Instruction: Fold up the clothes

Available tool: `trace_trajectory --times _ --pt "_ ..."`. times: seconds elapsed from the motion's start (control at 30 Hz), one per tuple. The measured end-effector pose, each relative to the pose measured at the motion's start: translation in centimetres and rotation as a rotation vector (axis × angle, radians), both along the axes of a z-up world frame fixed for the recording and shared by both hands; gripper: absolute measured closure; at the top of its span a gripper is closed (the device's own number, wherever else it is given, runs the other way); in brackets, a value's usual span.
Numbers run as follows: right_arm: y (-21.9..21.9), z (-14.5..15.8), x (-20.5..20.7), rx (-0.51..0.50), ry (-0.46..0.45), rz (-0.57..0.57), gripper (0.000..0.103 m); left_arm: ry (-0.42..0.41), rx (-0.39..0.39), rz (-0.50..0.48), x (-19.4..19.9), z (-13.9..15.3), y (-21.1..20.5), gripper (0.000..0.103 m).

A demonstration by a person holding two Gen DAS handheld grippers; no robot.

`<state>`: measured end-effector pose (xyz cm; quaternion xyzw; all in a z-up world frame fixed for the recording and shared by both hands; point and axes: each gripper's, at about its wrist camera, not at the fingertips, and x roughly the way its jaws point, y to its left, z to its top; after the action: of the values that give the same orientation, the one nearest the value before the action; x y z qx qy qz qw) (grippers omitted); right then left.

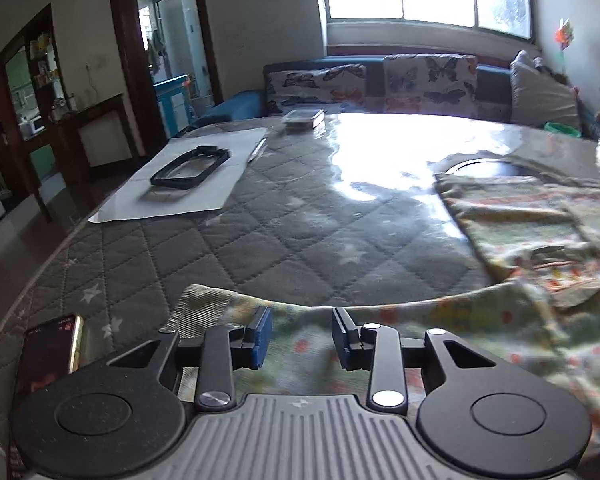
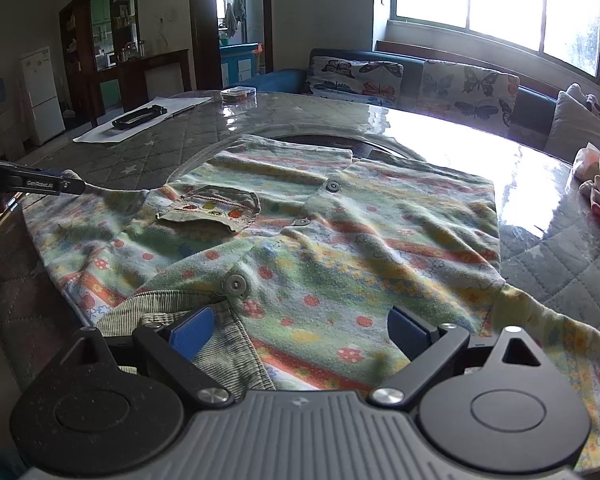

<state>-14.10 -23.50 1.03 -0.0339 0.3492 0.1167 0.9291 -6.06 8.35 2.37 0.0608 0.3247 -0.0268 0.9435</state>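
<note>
Shirt (image 2: 300,240): patterned, buttoned, with a chest pocket (image 2: 212,210); spread flat on the quilted table cover (image 2: 140,148), collar nearest the right wrist camera. One sleeve (image 1: 340,344) extends toward 9 o'clock in that view. Left gripper (image 1: 302,338): over the sleeve end, jaws narrow and opening, pads clear of the fabric below. Right gripper (image 2: 300,332): jaws wide, over the collar, gripping nothing. Phone (image 1: 52,348): at 9 o'clock of the left gripper. Black frame (image 1: 190,166) on white sheet (image 1: 148,204): at 11 o'clock. Sofa (image 2: 416,80): at 12 o'clock, beyond the table.
</note>
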Motion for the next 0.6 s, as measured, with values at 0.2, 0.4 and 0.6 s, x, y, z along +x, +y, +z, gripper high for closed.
trace_trajectory --times 0.2,0.4,0.6 --pt "0.0 -0.3 0.0 -0.002 0.01 -0.001 0.007 -0.011 -0.009 -0.148 -4.1 0.2 -3.4 0.065" --pt "0.1 -0.4 -0.5 -0.031 0.027 0.028 0.006 -0.003 0.071 -0.161 -5.0 -0.9 -4.3 0.061" --pt "0.1 1.1 -1.7 -0.049 -0.004 0.042 0.007 -0.033 0.02 -0.215 -6.0 0.9 -5.7 0.061"
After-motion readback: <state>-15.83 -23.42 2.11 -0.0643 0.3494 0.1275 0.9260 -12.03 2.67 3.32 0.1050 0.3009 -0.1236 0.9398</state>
